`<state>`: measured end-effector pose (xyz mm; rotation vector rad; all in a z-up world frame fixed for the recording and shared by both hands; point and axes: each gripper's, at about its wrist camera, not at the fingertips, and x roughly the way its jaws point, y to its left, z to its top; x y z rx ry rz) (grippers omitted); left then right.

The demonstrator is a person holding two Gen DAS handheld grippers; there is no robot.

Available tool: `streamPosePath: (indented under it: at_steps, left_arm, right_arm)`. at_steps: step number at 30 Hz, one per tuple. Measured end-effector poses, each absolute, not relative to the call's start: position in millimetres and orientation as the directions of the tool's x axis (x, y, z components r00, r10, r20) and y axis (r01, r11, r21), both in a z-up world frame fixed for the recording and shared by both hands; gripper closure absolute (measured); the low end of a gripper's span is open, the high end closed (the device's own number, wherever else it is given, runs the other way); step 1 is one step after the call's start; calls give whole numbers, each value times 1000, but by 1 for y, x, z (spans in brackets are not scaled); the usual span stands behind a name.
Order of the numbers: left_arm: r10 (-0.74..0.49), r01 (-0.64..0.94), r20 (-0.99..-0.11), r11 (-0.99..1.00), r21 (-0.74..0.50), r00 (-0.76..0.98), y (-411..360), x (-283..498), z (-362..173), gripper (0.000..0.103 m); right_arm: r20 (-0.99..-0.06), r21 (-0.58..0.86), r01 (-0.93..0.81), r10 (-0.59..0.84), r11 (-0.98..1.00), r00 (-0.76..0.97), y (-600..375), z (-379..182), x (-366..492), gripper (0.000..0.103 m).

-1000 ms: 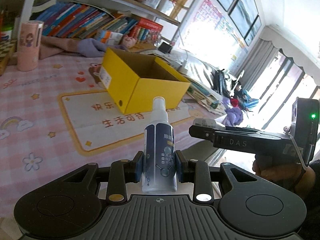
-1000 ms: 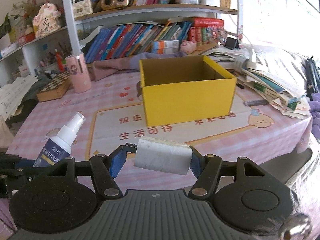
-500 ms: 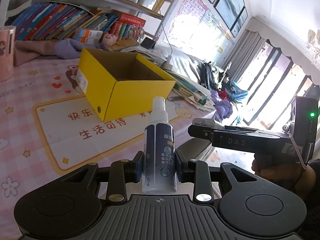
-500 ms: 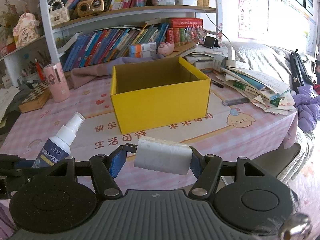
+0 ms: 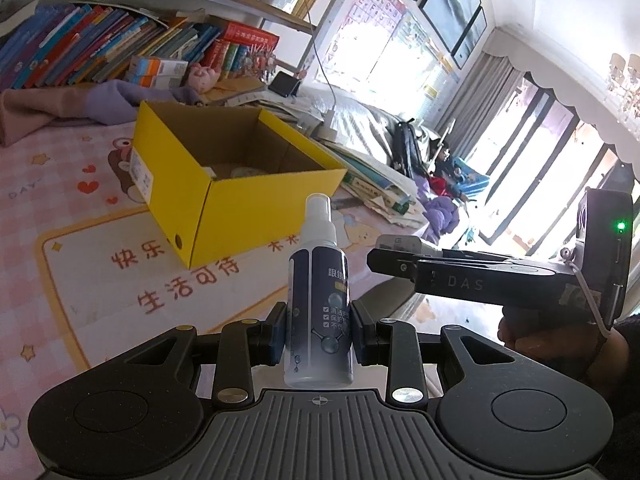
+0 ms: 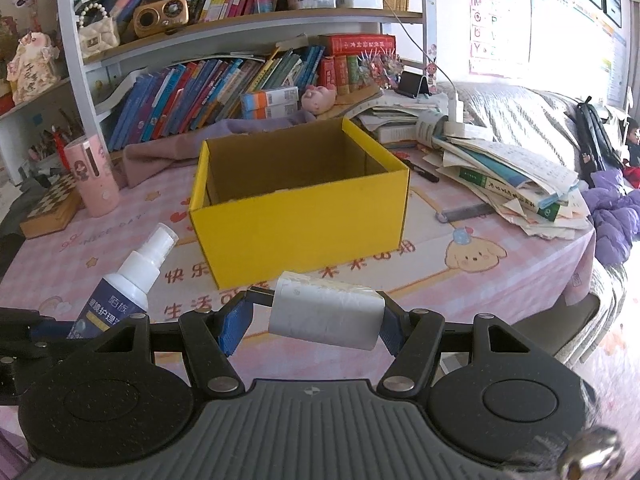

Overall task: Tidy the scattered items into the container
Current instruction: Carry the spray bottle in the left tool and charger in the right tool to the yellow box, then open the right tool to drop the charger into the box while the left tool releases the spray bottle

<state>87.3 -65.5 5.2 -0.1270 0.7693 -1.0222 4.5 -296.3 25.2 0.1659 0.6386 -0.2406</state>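
Observation:
My left gripper [image 5: 319,336] is shut on an upright dark-blue spray bottle [image 5: 319,300] with a white nozzle. My right gripper [image 6: 320,320] is shut on a white paper roll [image 6: 326,314] held sideways between its blue pads. The open yellow cardboard box [image 6: 304,220] stands on the pink table ahead of both grippers, beyond and left of the bottle in the left wrist view [image 5: 224,184]. Some pale items lie on its floor. The right gripper [image 5: 460,276] shows from the side in the left wrist view, and the spray bottle [image 6: 128,284] at lower left in the right wrist view.
A pink cylinder [image 6: 94,176] and a chessboard box [image 6: 52,206] stand at the table's left. Purple cloth [image 6: 192,148] lies behind the box, under crowded bookshelves [image 6: 240,80]. A pile of books and papers [image 6: 500,172] covers the table's right side, near its edge.
Both grippers have moved level toward the yellow box with their loads, so the box now looks larger and nearer. Neither grip has changed.

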Motion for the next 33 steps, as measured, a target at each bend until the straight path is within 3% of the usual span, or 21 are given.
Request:
streamPosePath:
  at_steps: [20, 33]
  left_arm:
    - [-764, 663, -467, 631, -402, 444, -133, 174, 31, 72]
    - [-582, 547, -578, 796, -260, 572, -189, 229, 16, 72]
  right_arm:
    - [-518, 60, 117, -69, 991, 852, -366, 55, 110, 40]
    - [-563, -6, -66, 51, 998, 825, -405, 31, 220, 40]
